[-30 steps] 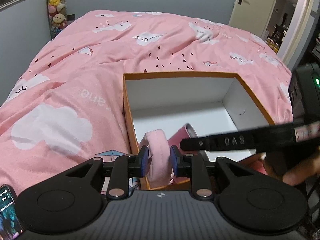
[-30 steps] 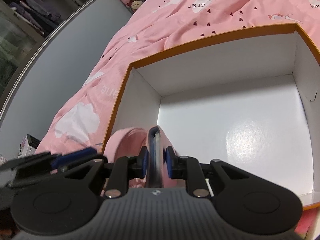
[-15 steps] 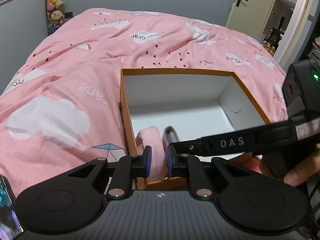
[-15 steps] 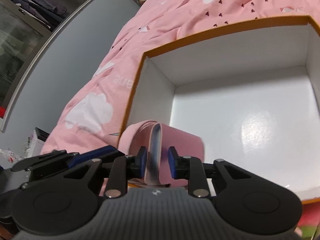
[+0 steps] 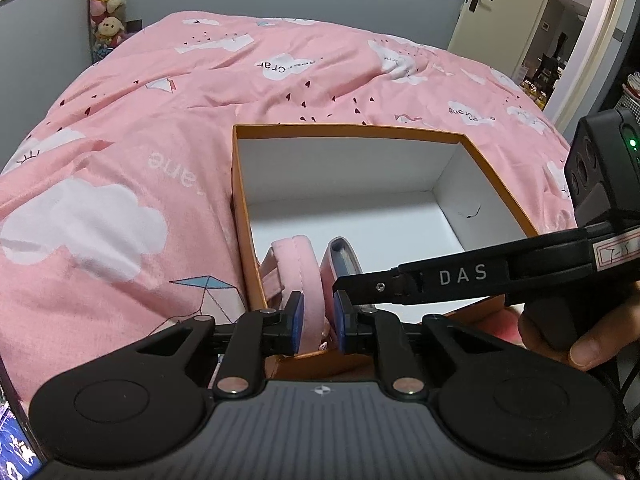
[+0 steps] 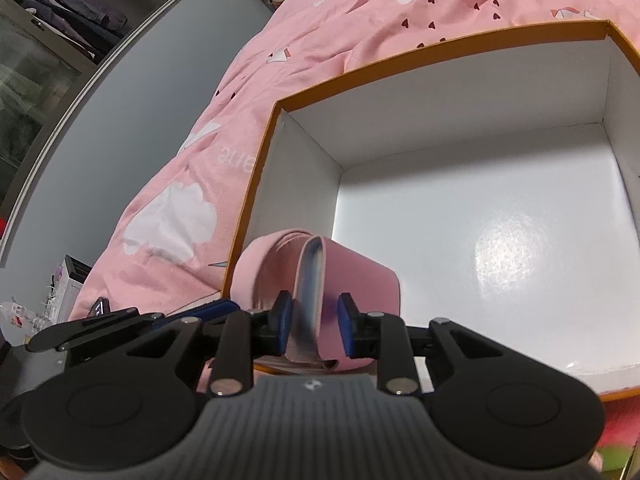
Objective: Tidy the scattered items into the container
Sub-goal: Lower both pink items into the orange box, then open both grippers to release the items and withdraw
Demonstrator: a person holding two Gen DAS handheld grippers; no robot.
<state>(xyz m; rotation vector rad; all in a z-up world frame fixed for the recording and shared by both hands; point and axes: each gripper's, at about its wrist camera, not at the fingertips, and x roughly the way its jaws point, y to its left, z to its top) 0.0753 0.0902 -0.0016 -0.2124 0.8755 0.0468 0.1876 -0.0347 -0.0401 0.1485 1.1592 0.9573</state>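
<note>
An open box [image 5: 496, 188] with orange outside and white inside sits on the pink bed; it also shows in the right wrist view [image 6: 264, 148]. A pink slipper [image 5: 300, 268] stands on edge in the box's near left corner; it also shows in the right wrist view [image 6: 360, 284]. My left gripper [image 5: 316, 320] straddles the slipper's rounded strap, jaws slightly apart from it. My right gripper [image 6: 314, 326] straddles the slipper's sole edge with a visible gap on both sides. The rest of the box floor is bare.
The pink cloud-print duvet [image 5: 120, 184] surrounds the box. Plush toys [image 5: 106, 8] stand at the far left wall. An open door [image 5: 504, 20] lies at the far right. A wardrobe [image 6: 48, 40] stands left of the bed.
Both grippers have lowered the slipper into the box's near left corner and widened their jaws, so the slipper now stands loose between them.
</note>
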